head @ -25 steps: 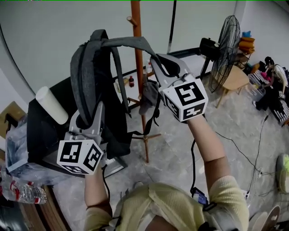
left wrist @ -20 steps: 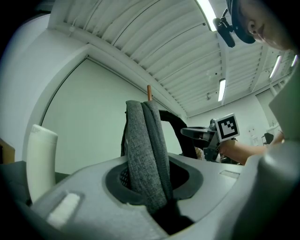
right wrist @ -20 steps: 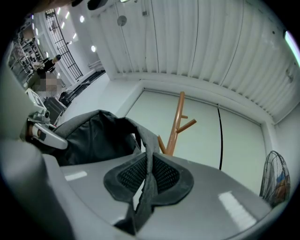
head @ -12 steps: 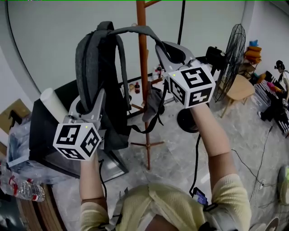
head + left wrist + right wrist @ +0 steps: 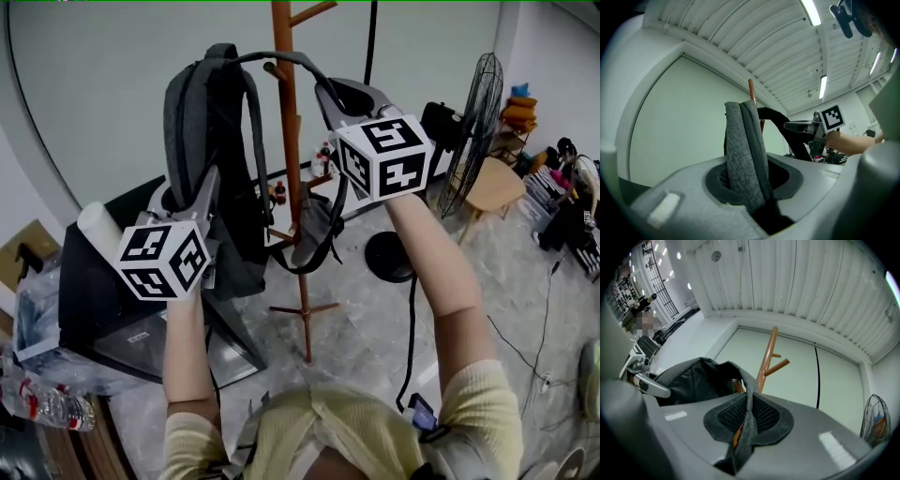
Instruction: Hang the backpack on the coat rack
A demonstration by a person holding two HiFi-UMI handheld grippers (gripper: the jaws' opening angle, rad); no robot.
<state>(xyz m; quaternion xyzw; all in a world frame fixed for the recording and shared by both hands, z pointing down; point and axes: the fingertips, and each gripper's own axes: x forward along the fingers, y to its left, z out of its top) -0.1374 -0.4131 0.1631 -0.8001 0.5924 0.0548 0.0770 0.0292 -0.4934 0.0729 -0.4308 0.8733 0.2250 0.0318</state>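
Note:
A dark grey backpack hangs in the air in front of the brown wooden coat rack. My left gripper is shut on one grey shoulder strap, low at the left. My right gripper is shut on the thin top strap, which arches over a peg of the rack. In the right gripper view the rack rises just beyond the held strap, with the bag at its left. The right gripper shows across the left gripper view.
A black case with a white roll stands at the left over plastic-wrapped bottles. A standing fan and a wooden stool are at the right. A smaller bag hangs low on the rack. People sit far right.
Both grippers have risen and moved toward the rack with the backpack. The top strap now reaches over the rack's peg; earlier it was beside the pole.

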